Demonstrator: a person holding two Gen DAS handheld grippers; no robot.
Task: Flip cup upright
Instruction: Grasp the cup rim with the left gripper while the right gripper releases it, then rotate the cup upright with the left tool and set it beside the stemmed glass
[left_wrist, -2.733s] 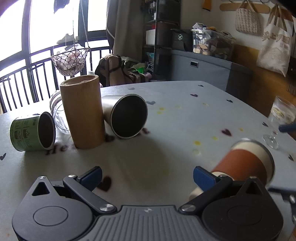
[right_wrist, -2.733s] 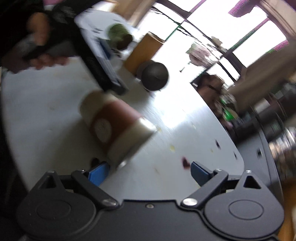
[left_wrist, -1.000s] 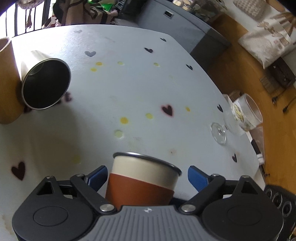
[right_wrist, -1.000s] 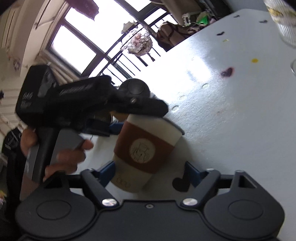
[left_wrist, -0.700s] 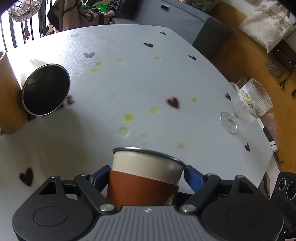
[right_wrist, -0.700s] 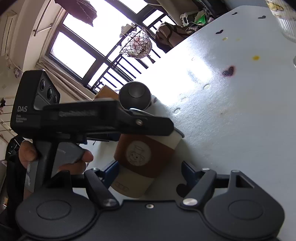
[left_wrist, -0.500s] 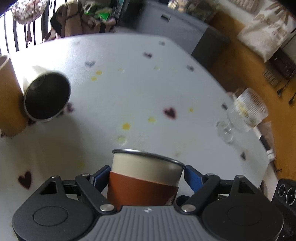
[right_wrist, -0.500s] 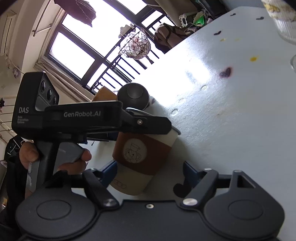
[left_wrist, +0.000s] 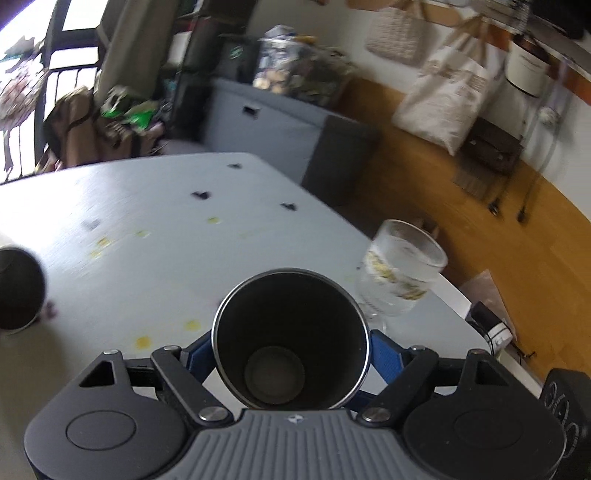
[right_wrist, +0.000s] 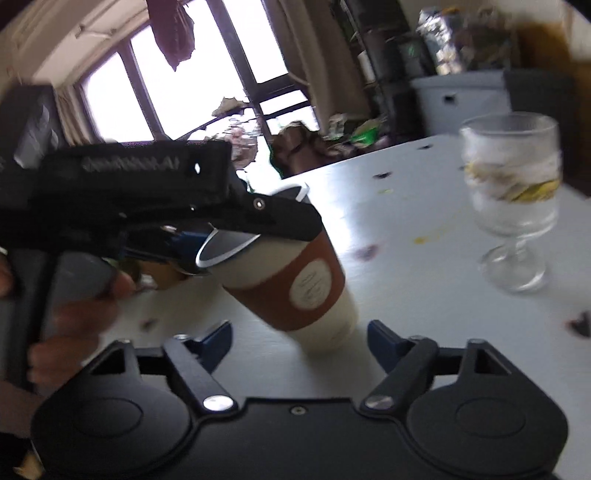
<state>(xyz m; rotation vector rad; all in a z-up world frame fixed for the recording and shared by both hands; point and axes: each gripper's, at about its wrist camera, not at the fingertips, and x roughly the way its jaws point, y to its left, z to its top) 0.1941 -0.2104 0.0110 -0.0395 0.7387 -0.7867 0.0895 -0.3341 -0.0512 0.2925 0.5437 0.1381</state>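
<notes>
The cup is cream with a brown sleeve and a dark metal inside. In the left wrist view its open mouth (left_wrist: 290, 334) faces the camera between my left gripper's blue pads (left_wrist: 384, 356), and my left gripper (left_wrist: 291, 354) is shut on it. In the right wrist view the cup (right_wrist: 295, 284) is tilted, its base on or just above the table (right_wrist: 406, 206), with the left gripper (right_wrist: 236, 229) clamped at its rim. My right gripper (right_wrist: 297, 338) is open and empty, just in front of the cup's base.
A stemmed glass (left_wrist: 399, 273) stands close to the cup's right near the table edge; it also shows in the right wrist view (right_wrist: 513, 199). A steel cup (left_wrist: 16, 291) lies on its side at far left. Grey cabinet (left_wrist: 280, 125) beyond the table.
The left gripper closed on the cup's rim end and tipped it, so its mouth now faces the left camera. The right gripper stayed open and swung toward the glass.
</notes>
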